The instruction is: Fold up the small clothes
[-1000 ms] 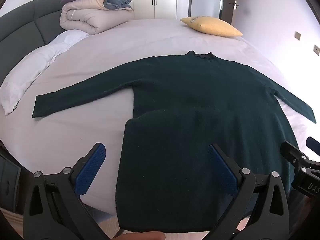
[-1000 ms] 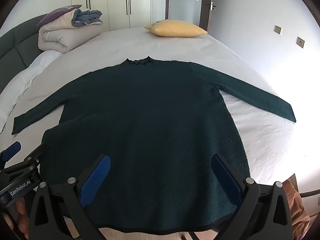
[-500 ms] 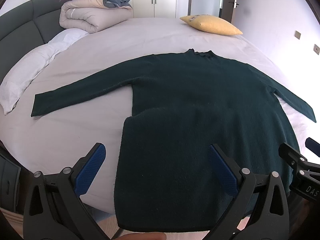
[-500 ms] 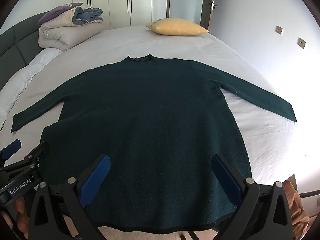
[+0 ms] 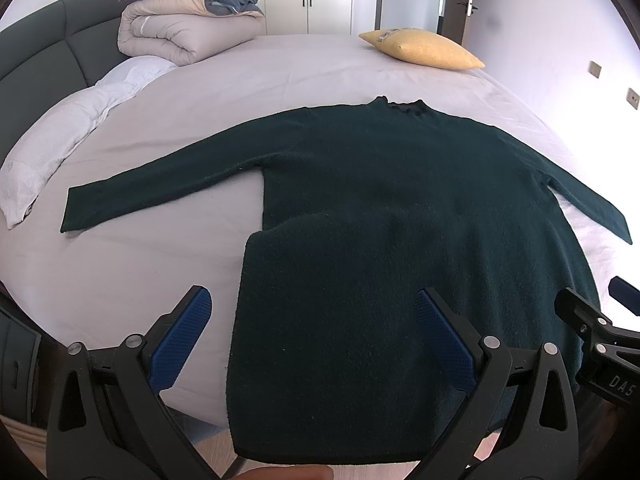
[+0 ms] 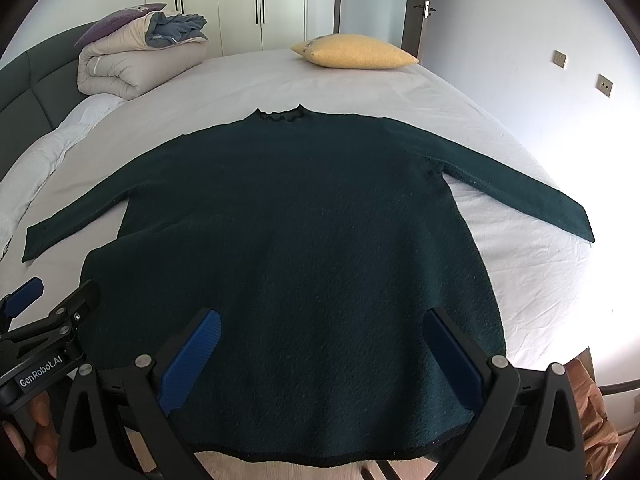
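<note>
**Dark green sweater spread on a bed, both grippers held apart above its hem**

A dark green long-sleeved knit sweater [image 6: 296,240] lies flat on the pale sheet of a wide bed [image 6: 532,280], collar away from the cameras and both sleeves stretched outward. Its hem hangs over the near edge of the bed, with light wood flooring visible below. In the left wrist view, the lower left corner of the sweater [image 5: 360,280] shows a stepped edge where the fabric juts out beyond the side seam.

The left gripper [image 5: 316,340], black-framed with blue ribbed pads, has its fingers spread wide over the sweater's lower left portion; nothing lies between them. The right gripper [image 6: 320,360] likewise stands with fingers wide apart over the lower middle of the garment, holding nothing. Each gripper appears at the edge of the other's view.

At the far side of the bed rest a yellow rectangular pillow [image 6: 356,52] and a rolled beige quilt [image 6: 136,60] topped with purple and blue-grey bedding, next to a dark padded headboard [image 5: 48,64]. White wardrobe doors stand behind.
</note>
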